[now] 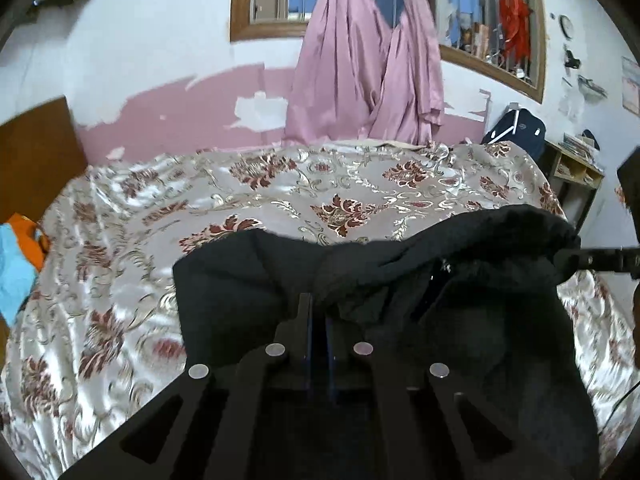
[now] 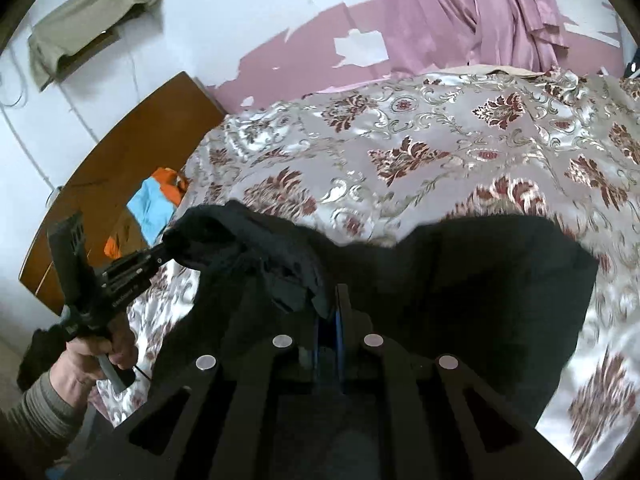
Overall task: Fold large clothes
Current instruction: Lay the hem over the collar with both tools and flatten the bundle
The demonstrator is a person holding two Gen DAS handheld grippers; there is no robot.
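**Left wrist view: dark garment lifted by two corners over the bed**

Left wrist view shows the bed (image 1: 280, 184), in a floral satin cover, filling the middle of the frame, with pink curtains (image 1: 360, 72) hanging at twelve o'clock. The black garment (image 1: 248, 280) hangs across the lower half, from about four o'clock to seven o'clock, raised off the cover along its top edge. The left gripper (image 1: 316, 312) is clenched on a fold of that cloth at six o'clock. The right gripper (image 1: 576, 258) enters at three o'clock, and its own camera shows its jaws pinched tight on the other end of the same edge.

In the right wrist view the person's left hand (image 2: 96, 356) sits at eight o'clock, with a blue and orange cloth (image 2: 154, 200) beyond it at nine o'clock.

To do this step well, both grips probably need to stay level and well apart, so the edge hangs taut and the body drops without twisting. The garment should then be laid down flat on a bare part of the cover, away from the bed's edge. Bunched cloth near the left grip may hide a crease, worth shaking out first.

Small printing shows on the left gripper's body in the right wrist view, but it is too blurred to read.
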